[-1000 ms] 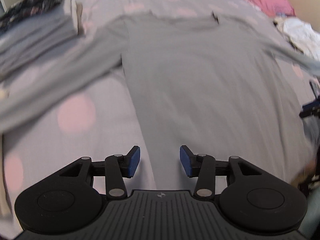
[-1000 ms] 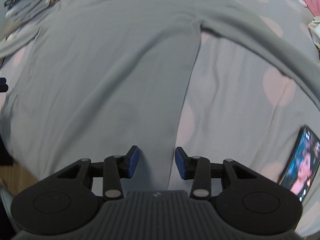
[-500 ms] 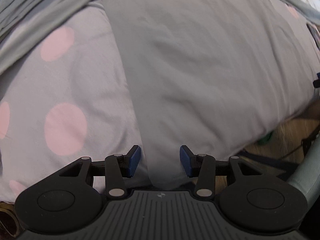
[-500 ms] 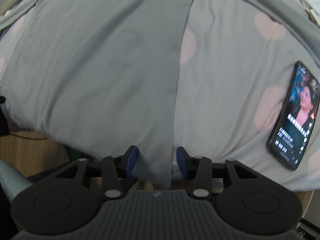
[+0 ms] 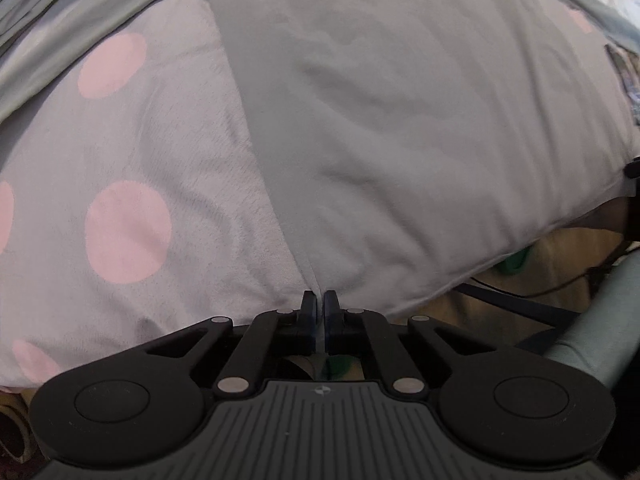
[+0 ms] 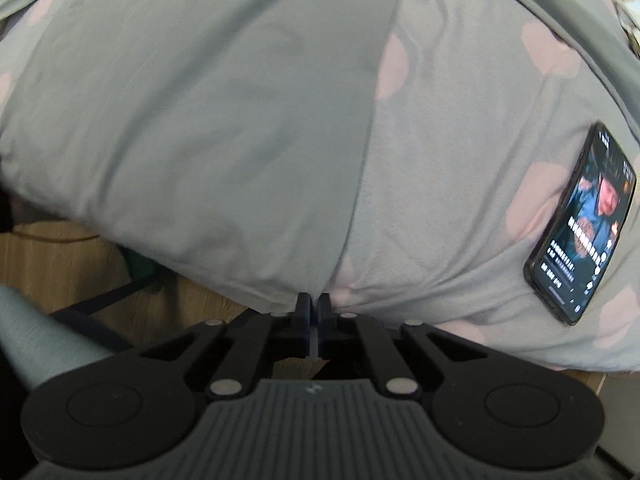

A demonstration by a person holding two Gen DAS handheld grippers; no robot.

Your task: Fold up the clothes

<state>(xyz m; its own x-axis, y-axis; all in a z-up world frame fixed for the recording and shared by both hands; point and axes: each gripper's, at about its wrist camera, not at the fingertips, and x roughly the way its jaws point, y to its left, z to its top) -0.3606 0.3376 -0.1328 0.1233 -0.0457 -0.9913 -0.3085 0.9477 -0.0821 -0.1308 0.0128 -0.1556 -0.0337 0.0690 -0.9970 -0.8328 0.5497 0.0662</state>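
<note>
Left wrist view: the plain grey long-sleeved shirt [image 5: 400, 120] lies flat on the bed's grey sheet with pink dots [image 5: 128, 232], its hem at the bed's edge. The left gripper [image 5: 319, 307] and right gripper [image 6: 313, 307] each pinch a bottom corner, fingers closed on cloth. A lit black phone [image 6: 584, 220] rests near the right one.

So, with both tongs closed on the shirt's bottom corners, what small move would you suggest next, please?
Probably lift both corners together and carry the hem up toward the collar. The left tongs and right tongs each pinch a corner of the grey shirt, which lies flat on the bed.
</note>
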